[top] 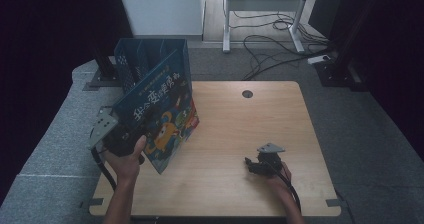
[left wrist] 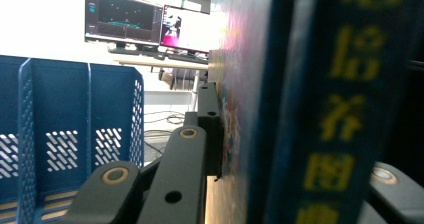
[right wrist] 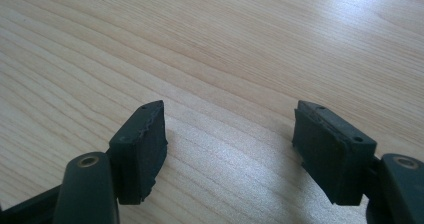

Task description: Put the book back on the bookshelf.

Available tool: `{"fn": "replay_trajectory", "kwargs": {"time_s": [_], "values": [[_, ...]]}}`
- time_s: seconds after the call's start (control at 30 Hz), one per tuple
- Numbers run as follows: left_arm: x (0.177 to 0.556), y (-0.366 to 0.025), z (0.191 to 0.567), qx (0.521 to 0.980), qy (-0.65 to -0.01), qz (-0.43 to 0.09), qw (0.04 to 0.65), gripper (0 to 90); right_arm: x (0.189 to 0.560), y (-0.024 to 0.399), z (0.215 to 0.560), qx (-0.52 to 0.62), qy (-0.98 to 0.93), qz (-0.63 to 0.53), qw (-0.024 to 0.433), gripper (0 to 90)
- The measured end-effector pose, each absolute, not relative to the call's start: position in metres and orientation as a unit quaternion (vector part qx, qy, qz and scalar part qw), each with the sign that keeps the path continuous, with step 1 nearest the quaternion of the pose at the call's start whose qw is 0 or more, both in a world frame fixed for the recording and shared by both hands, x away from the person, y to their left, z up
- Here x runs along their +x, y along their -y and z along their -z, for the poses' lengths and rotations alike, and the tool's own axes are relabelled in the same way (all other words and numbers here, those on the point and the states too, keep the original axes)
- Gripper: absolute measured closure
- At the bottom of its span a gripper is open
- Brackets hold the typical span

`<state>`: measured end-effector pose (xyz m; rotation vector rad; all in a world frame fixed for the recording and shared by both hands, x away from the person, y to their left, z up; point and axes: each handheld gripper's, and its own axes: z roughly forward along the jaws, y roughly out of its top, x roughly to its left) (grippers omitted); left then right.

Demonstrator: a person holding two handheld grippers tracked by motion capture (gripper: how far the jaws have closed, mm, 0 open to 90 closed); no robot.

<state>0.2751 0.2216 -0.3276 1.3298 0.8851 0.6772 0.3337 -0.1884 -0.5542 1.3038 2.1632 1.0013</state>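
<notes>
Wooden table [top: 240, 129] is under my right gripper [top: 261, 165] at the lower right, jaws spread with nothing between them. My left gripper [top: 116, 136], at the left middle, pinches a blue picture book [top: 160, 115] with yellow letters and cartoon pictures, tilted up off the table. I think I am carrying it. Next I must slide it straight into the blue file rack [top: 145, 59] behind it.

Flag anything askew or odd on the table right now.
Only the book is askew: it hangs tilted, one corner low over the table, clamped in the left gripper beside the blue file rack. That tilt comes from being carried, not dropped. The right gripper rests open on bare wood. No spill or damage shows.
</notes>
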Motion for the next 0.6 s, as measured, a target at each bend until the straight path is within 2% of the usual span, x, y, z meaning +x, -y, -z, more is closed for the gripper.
{"fn": "replay_trajectory", "kwargs": {"time_s": [0.6], "values": [[0.274, -0.236, 0.321, 0.573, -0.396, -0.31, 0.647, 82.3, 0.334, 0.188, 0.554, 0.469, -0.778, -0.36, 0.211, 28.7]]}}
